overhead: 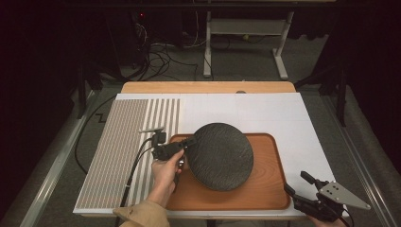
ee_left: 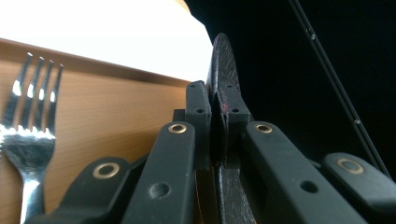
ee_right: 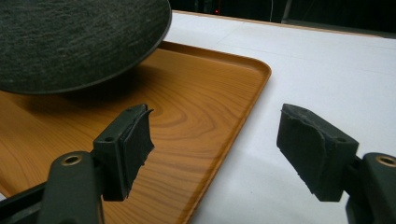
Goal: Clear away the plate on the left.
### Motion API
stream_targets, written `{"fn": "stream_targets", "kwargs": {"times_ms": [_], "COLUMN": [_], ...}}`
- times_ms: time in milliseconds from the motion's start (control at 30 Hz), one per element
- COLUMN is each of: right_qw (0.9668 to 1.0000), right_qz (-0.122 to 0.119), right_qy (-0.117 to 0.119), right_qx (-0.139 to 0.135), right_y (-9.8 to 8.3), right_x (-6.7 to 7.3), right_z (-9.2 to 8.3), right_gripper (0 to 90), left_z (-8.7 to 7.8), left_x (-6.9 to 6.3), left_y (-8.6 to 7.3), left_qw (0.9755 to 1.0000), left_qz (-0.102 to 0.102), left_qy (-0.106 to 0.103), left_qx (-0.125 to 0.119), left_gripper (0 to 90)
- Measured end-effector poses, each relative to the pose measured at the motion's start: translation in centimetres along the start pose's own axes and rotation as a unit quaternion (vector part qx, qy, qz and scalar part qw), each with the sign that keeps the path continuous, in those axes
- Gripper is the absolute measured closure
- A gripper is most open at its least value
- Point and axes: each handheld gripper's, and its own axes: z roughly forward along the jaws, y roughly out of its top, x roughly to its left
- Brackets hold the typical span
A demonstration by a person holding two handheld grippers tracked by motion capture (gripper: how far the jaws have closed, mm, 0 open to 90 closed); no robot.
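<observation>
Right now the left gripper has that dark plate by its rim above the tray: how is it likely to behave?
Probably stiff: the dark plate keeps its shape though the left gripper pinches only its rim. Likely heavy for so small a grip, so it may sag or swivel. Its rough matte surface should resist slipping, but it could chip if dropped on the wooden tray.

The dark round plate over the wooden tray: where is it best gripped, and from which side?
Grip the dark plate by its thin rim, coming in edge-on from its left, as the left gripper does now, shut on that rim. The plate is broad and flat, so only the edge fits between the pads. It sits tilted above the wooden tray, which leaves the rim free. The right gripper waits open at the tray's right corner.
</observation>
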Motion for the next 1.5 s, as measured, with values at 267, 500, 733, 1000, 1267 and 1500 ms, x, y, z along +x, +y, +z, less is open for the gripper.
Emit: {"fn": "stream_targets", "kwargs": {"times_ms": [267, 500, 733, 1000, 1267, 1500], "right_qw": [1.0000, 1.0000, 1.0000, 1.0000, 1.0000, 1.0000], "right_qz": [-0.001, 0.000, 0.000, -0.001, -0.002, -0.001], "right_qy": [0.000, 0.001, 0.002, 0.003, 0.003, 0.004], "right_qx": [0.000, 0.000, 0.000, 0.001, 0.002, 0.004], "right_y": [0.0, 0.0, 0.0, 0.0, 0.0, -0.1], "right_x": [0.0, 0.0, 0.0, 0.0, 0.0, 0.0], "right_z": [0.0, 0.0, 0.0, 0.0, 0.0, 0.0], "right_gripper": [26.7, 26.7, 26.7, 26.6, 26.6, 26.6], "left_z": [2.1, 3.8, 4.9, 5.6, 5.5, 5.4], "left_x": [-0.6, -0.6, -0.7, -0.4, -0.5, -0.3], "left_y": [-0.6, -1.3, -1.8, -2.2, -2.2, -2.1], "left_qw": [0.9997, 0.9991, 0.9986, 0.9977, 0.9958, 0.9938], "left_qz": [0.005, 0.003, -0.002, 0.000, 0.021, 0.032], "left_qy": [0.000, 0.004, 0.004, 0.018, 0.046, 0.060], "left_qx": [0.025, 0.042, 0.054, 0.065, 0.076, 0.088], "left_gripper": [81.1, 79.8, 81.1, 81.0, 79.1, 72.8]}}
